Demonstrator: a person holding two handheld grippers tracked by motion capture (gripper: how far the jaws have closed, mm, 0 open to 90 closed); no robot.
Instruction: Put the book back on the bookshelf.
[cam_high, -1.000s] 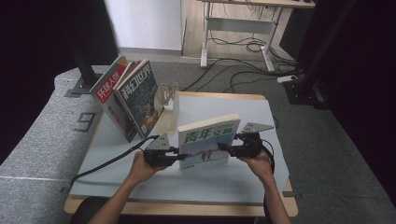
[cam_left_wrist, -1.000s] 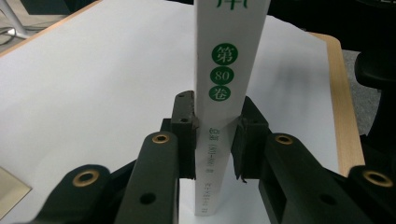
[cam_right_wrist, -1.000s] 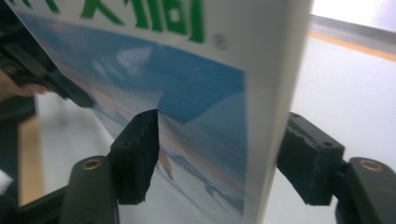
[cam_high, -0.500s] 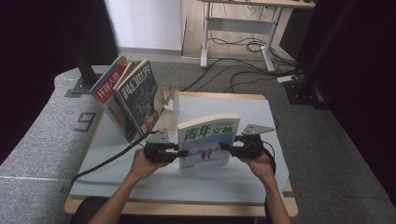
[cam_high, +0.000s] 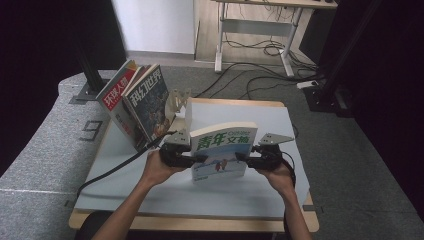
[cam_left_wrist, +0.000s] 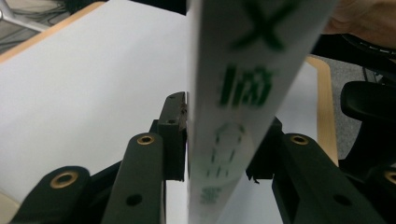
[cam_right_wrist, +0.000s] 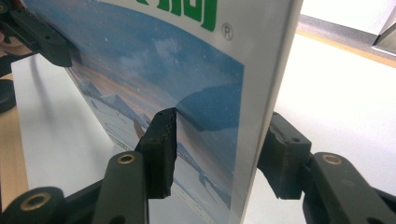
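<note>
Since the earlier frames we have lifted the left end of the green-titled magazine (cam_high: 222, 152) a little, so it now tilts with that end higher, while our right hand (cam_high: 280, 175) has kept its place. We hold the magazine upright between our two tongs, with its cover facing us.

The left tongs (cam_high: 192, 156) grip the magazine's left edge: in the left gripper view the spine (cam_left_wrist: 238, 112) runs up between the two black jaws, the left pad pressed flat on it and the right jaw against its other side. Those jaws have just been opening slightly, with the magazine still between them. The right tongs (cam_high: 242, 159) clamp the right edge; in the right gripper view one pad sits on the blue cover (cam_right_wrist: 187, 107) and the other presses from behind. These jaws have just been closing on the magazine.

Taking the magazine as our landmark: the white surface (cam_high: 150, 190) lies under it, and whether its lower edge touches the surface we cannot tell. Behind it and to its left, two other magazines (cam_high: 137, 102) lean together against a pale stand (cam_high: 177, 102). Our left hand (cam_high: 157, 167) sits just left of the magazine, the right hand just right of it.
</note>
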